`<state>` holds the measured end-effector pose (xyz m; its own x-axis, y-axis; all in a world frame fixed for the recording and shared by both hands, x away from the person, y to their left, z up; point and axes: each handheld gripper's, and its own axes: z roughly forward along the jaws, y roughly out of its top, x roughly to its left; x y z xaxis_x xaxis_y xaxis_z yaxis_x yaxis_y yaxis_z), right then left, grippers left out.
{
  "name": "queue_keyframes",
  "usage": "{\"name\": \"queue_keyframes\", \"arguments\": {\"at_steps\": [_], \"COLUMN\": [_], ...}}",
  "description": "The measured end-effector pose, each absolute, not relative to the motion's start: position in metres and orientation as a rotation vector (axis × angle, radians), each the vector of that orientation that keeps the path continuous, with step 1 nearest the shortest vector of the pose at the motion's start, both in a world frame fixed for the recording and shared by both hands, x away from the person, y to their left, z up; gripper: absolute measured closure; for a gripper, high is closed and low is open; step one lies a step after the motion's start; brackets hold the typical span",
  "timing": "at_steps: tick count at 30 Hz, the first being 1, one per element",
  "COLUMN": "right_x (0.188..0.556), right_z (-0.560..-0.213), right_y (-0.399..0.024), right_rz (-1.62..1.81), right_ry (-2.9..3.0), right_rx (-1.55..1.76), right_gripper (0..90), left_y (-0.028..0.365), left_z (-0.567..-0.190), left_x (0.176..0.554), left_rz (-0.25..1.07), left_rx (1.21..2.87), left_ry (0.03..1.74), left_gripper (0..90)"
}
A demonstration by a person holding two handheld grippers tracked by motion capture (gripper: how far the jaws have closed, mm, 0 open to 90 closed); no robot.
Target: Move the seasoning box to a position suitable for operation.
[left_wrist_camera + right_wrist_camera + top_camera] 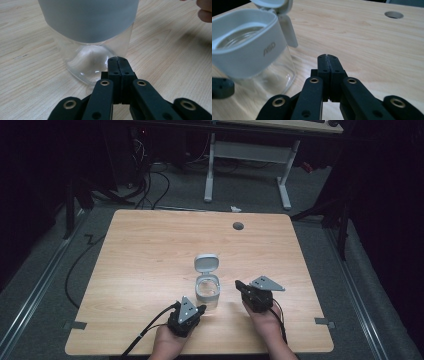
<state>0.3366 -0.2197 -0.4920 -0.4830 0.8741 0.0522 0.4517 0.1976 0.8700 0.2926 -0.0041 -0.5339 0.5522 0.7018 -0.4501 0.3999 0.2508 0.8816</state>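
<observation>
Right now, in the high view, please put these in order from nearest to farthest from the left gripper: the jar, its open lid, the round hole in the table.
1. The jar: just ahead and to the right of the left gripper, whose jaws are shut.
2. The open lid: behind the jar, flipped up.
3. The round hole: farthest, near the table's far edge, to the right.

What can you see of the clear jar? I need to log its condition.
The jar stands upright on the wooden table, near the person's edge. Its body is clear, glass-like and looks empty, under a pale grey collar with raised lettering. Its hinged lid is flipped open. Both shut grippers flank it; contact is unclear.
</observation>
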Motion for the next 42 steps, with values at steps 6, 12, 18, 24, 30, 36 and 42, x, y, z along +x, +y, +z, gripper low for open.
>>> {"name": "queue_keyframes", "arguments": {"at_steps": [6, 12, 18, 24, 30, 36, 42], "right_x": [0.354, 0.374, 0.39, 0.399, 0.405, 0.406, 0.4], "right_z": [-0.485, -0.479, -0.473, -0.463, -0.454, -0.446, -0.438], "right_y": [-0.209, -0.199, -0.191, -0.185, -0.179, -0.174, -0.17], "right_rz": [1.245, 1.258, 1.263, 1.276, 1.297, 1.326, 1.334], "right_ry": [2.022, 2.01, 2.011, 2.009, 1.997, 1.992, 2.006], "right_rx": [1.208, 1.208, 1.205, 1.18, 1.159, 1.138, 1.099], "right_gripper": [89.9, 89.8, 89.8, 89.9, 89.9, 89.8, 89.8], "left_y": [-0.003, -0.002, -0.001, -0.001, -0.001, 0.0, 0.001], "left_z": [-0.534, -0.534, -0.533, -0.534, -0.533, -0.533, -0.533], "left_x": [0.294, 0.294, 0.293, 0.293, 0.294, 0.294, 0.295], "left_rz": [0.261, 0.259, 0.254, 0.255, 0.244, 0.241, 0.241], "left_rx": [1.348, 1.34, 1.334, 1.335, 1.338, 1.338, 1.326], "left_ry": [1.057, 1.062, 1.056, 1.055, 1.06, 1.061, 1.071], "left_gripper": [90.0, 90.0, 90.0, 90.0, 90.0, 90.0, 90.0]}}
